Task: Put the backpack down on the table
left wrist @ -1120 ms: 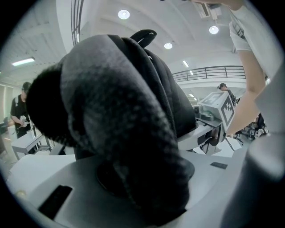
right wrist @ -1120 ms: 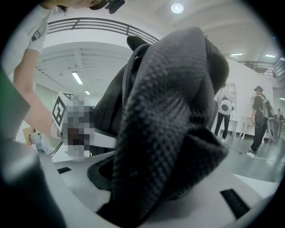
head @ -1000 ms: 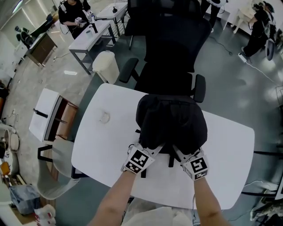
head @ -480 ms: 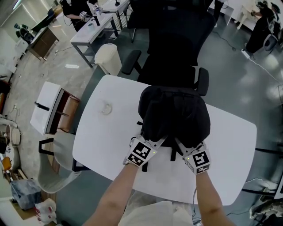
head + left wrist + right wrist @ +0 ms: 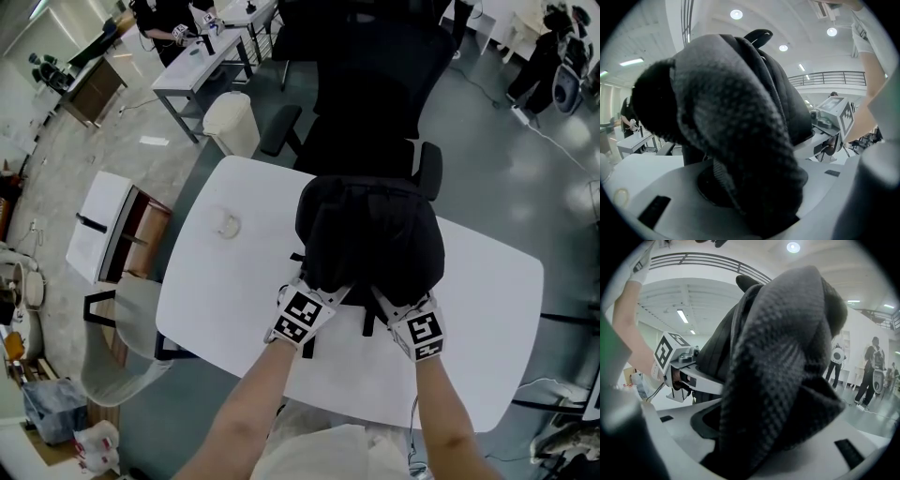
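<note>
On table point(image 5: 216, 281): backpack point(image 5: 375, 239) seated, release step; left gripper point(image 5: 326, 292) and right gripper point(image 5: 386, 305) have just been opening, straps point(image 5: 740, 140) loose between jaws; next, withdraw clear.

The white table point(image 5: 487, 309) bears a black backpack point(image 5: 375, 234) and, well apart, a small clear ring point(image 5: 225, 225).

In the head view the backpack point(image 5: 370, 239) covers the jaw tips of the left gripper point(image 5: 323, 298) and the right gripper point(image 5: 392, 309). Both pairs of jaws have just been opening, each with a padded strap point(image 5: 740, 140) between them. The office chair point(image 5: 366, 103) is largely hidden and cut by the top edge. The pale object point(image 5: 226, 225) on the table point(image 5: 487, 309) is too small to name.
</note>
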Demonstrator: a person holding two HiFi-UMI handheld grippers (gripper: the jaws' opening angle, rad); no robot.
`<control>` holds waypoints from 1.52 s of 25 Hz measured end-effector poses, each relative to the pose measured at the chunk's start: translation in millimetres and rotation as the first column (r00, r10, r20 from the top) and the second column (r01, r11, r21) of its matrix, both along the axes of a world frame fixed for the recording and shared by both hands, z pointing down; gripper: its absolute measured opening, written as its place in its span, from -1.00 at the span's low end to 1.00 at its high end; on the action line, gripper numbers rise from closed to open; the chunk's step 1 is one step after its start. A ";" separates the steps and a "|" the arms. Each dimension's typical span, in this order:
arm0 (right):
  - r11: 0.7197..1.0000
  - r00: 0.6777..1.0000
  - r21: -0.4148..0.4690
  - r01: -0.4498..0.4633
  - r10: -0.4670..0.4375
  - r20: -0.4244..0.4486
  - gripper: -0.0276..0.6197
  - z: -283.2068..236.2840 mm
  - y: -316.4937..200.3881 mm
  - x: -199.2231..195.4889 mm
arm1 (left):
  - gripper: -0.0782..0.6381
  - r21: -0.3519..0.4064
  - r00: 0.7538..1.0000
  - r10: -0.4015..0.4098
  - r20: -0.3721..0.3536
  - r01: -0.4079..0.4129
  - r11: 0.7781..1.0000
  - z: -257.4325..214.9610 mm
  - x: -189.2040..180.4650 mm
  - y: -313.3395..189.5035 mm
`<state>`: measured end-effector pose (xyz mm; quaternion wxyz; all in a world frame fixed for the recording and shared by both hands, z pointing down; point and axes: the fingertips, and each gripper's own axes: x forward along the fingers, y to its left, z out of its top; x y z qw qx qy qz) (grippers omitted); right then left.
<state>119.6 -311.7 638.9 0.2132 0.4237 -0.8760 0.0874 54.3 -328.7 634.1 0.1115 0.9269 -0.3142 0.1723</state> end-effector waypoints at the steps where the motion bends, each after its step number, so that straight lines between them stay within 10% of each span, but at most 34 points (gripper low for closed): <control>1: 1.000 1.000 0.000 -0.001 0.001 -0.005 -0.14 0.0 0.2 0.4 | -0.22 0.000 1.000 -0.004 -0.001 0.004 1.000 -0.2 -0.2 -0.1; 38: 0.964 0.958 -0.024 -0.265 0.266 0.109 0.09 -54.4 69.0 45.2 | -0.02 0.013 0.962 -0.260 -0.087 0.262 0.965 -56.7 -91.7 54.3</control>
